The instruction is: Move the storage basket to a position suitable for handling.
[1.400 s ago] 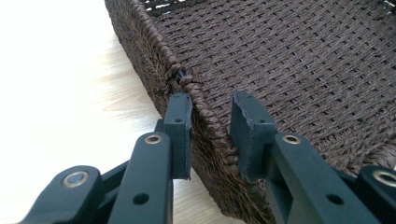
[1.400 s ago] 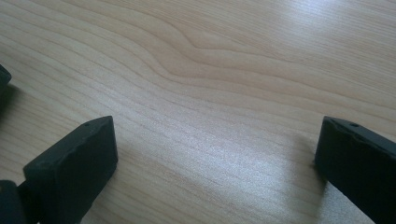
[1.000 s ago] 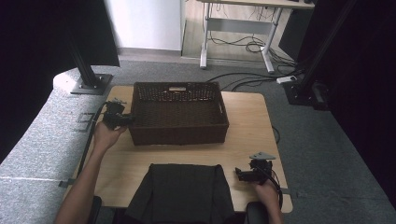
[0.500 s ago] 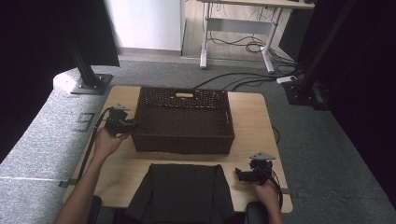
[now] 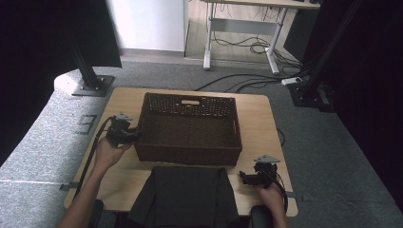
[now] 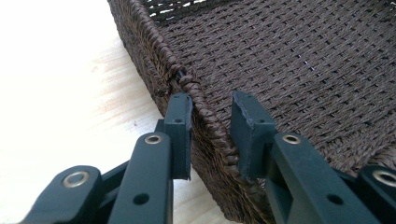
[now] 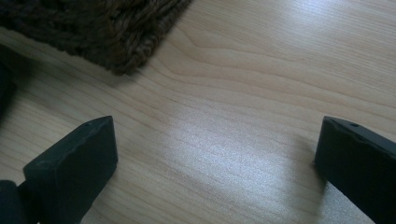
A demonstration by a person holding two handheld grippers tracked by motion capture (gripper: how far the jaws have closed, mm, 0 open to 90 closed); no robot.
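the left gripper (image 6: 210,135) is clenched on the left rim of the basket (image 5: 190,130), which looks light, stiff and rough enough to drag by that rim.

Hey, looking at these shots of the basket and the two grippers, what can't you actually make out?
- Left gripper: whether its pads press the wicker basket rim; left gripper view, the rim's braid hides the contact.
- Dark cloth: its near edge; high view, cut off by the bottom edge.
- Basket's near wall, inner side: high view, hidden by its own rim.
- Right gripper: its body; right gripper view, cropped.
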